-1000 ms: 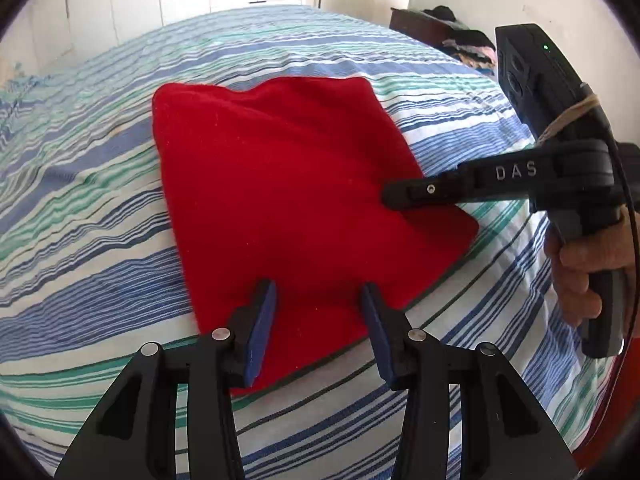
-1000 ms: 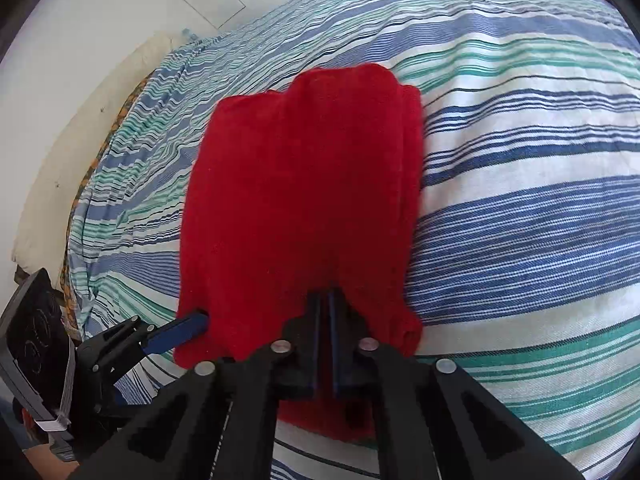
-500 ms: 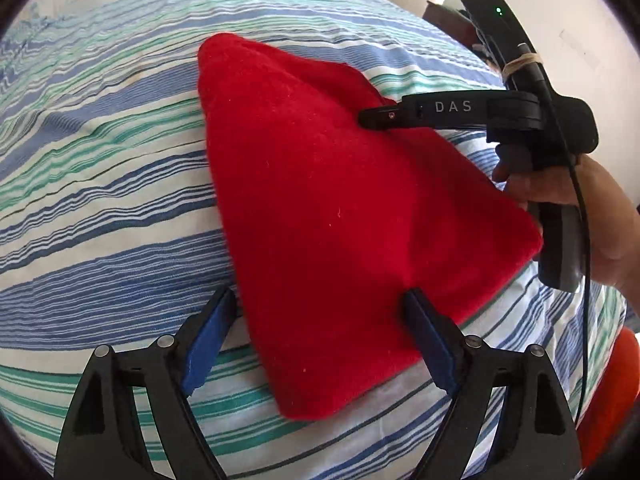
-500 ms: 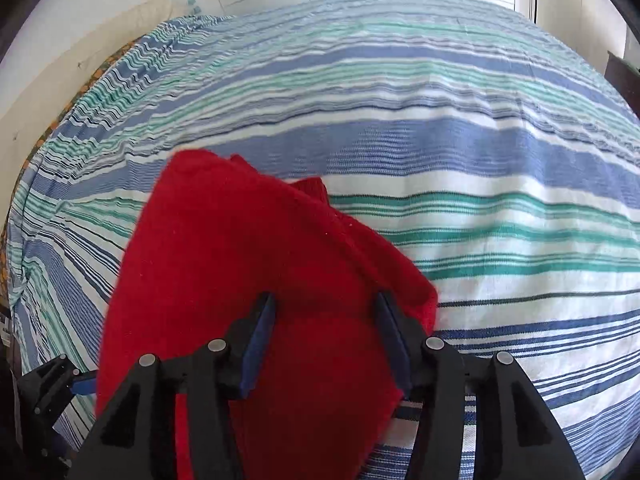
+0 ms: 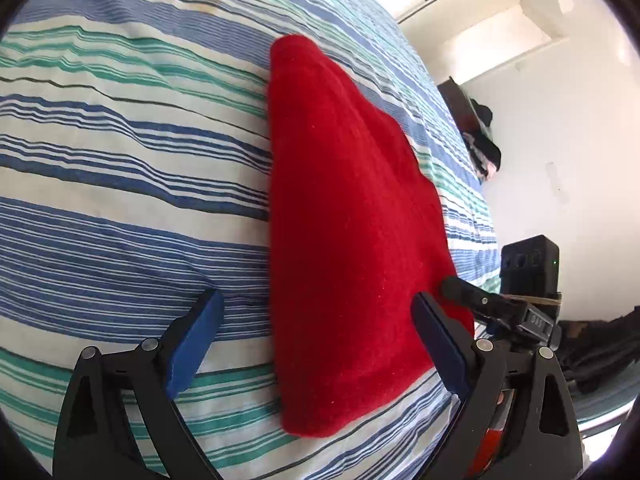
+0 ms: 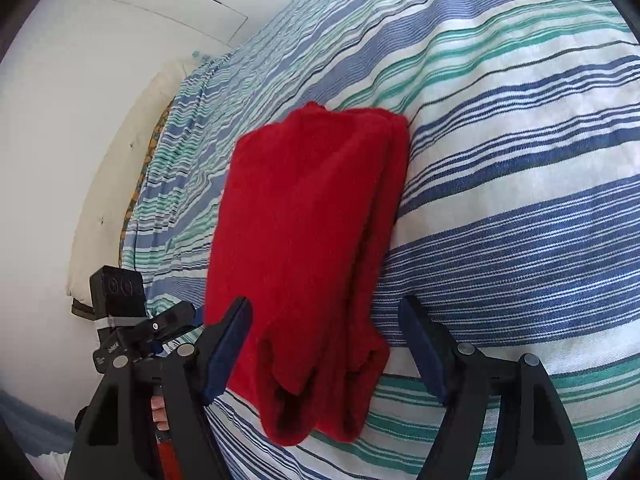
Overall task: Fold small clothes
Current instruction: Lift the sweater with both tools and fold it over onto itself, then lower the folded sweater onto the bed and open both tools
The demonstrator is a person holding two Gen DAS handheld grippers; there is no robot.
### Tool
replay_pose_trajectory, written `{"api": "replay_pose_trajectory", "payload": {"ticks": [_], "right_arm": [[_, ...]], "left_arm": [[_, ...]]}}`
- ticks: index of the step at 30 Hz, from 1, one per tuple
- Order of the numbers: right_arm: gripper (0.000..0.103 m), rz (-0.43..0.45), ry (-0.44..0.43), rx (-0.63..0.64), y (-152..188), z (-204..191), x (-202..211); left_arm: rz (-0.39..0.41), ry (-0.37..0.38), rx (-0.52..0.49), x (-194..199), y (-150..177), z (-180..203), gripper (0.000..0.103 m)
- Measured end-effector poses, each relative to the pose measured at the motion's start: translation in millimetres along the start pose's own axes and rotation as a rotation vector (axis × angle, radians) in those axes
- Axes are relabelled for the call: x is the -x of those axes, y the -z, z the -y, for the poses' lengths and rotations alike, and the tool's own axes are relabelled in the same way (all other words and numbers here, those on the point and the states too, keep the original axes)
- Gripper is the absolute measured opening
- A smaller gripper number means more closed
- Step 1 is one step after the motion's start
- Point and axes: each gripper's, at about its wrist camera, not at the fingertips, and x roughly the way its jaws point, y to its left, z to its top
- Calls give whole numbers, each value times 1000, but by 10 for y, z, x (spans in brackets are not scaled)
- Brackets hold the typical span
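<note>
While both tools hover low over it, the striped bedsheet [image 5: 120, 208] fills nearly everything ahead of each gripper, its blue, green and white bands running across the mattress. On that sheet lies the red garment [image 5: 352, 240], folded into a long, thick pad that stretches straight away from both pairs of fingers.

Seen from the left gripper [image 5: 316, 336], the near end of the garment sits between the two blue pads, closer to the right-hand finger than to the left-hand one; the jaws are opening and stand spread wide, with no pad pressing on the cloth.

Seen from the right gripper [image 6: 324, 344], the garment's near end, where the folded layers show as rounded lobes, also lies between the fingers, nearer the left-hand one. These jaws too are opening, wide apart, and nothing is pinched.

Each tool shows at the edge of the other's view, just beside the near end of the garment.
</note>
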Motion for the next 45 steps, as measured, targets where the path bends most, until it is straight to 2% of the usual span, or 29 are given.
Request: {"api": "replay_pose_trajectory", "payload": {"ticks": [2,3,4,5,7,10,15,18,20,23,24,25,26,27,28,29,30,31,32,33,35,36,39,42,43,45], "right_arm": [[77,-2,-17,-5,21,-99,-215],[71,-24,-49,-8,20,-142,-300],[62,-50,-64,-1,7,-197,-381],[28,-75,-61,9,-9,-249,-439],[28,-78,-51,20,-70,-380,-464],[27,-18,-62,67,-257,-700,-339],[27,107,-89,197,-775,-1490,-6],[27,156,-113,285,-933,-1964,208],[27,170,-127,336,-909,-2196,304],[27,161,-139,347,-695,-2265,336],[28,147,-140,339,-594,-2238,276],[28,129,-134,325,-482,-2164,194],[35,107,-116,303,-361,-2057,79],[48,75,-67,273,-226,-1919,-67],[58,24,6,243,-64,-1754,-227],[68,-19,84,225,111,-1587,-345],[68,-40,158,227,298,-1445,-402],[68,-43,217,237,490,-1332,-381],[68,-35,255,244,671,-1248,-304],[73,-20,283,245,835,-1201,-196],[84,24,339,250,1113,-1220,57],[90,47,361,261,1228,-1281,169],[101,121,395,319,1543,-1602,513],[102,175,419,349,1838,-1940,806],[102,186,425,358,1927,-2040,893],[102,209,442,384,2103,-2242,1016]], "left_arm": [[-45,15,9,-132,-10,33,91],[-57,-1,16,-150,-13,51,80],[-83,-17,28,-155,-44,56,37],[-110,-18,53,-142,-76,58,34],[-88,-8,38,15,-166,153,30],[-20,-30,-36,361,-406,404,30],[123,5,-80,1124,-960,715,30],[185,6,-151,1567,-1030,899,30],[195,4,-177,1730,-961,936,31],[171,-19,-185,1691,-726,805,33],[158,-37,-176,1617,-613,696,35],[143,-76,-160,1511,-481,555,46],[123,-149,-144,1373,-336,396,64],[93,-247,-128,1225,-160,242,68],[64,-327,-113,1123,49,89,65],[44,-358,-105,1084,278,-33,58],[39,-360,-107,1117,517,-107,57],[50,-365,-124,1226,783,-135,58],[69,-392,-162,1316,995,-78,64],[93,-435,-212,1410,1182,29,70],[164,-533,-303,1609,1437,287,94],[209,-578,-346,1704,1536,424,98],[326,-724,-448,1940,1731,822,101],[392,-855,-449,2137,1822,1020,102],[410,-875,-449,2204,1871,1058,102],[408,-855,-419,2339,1933,1056,102]]}}
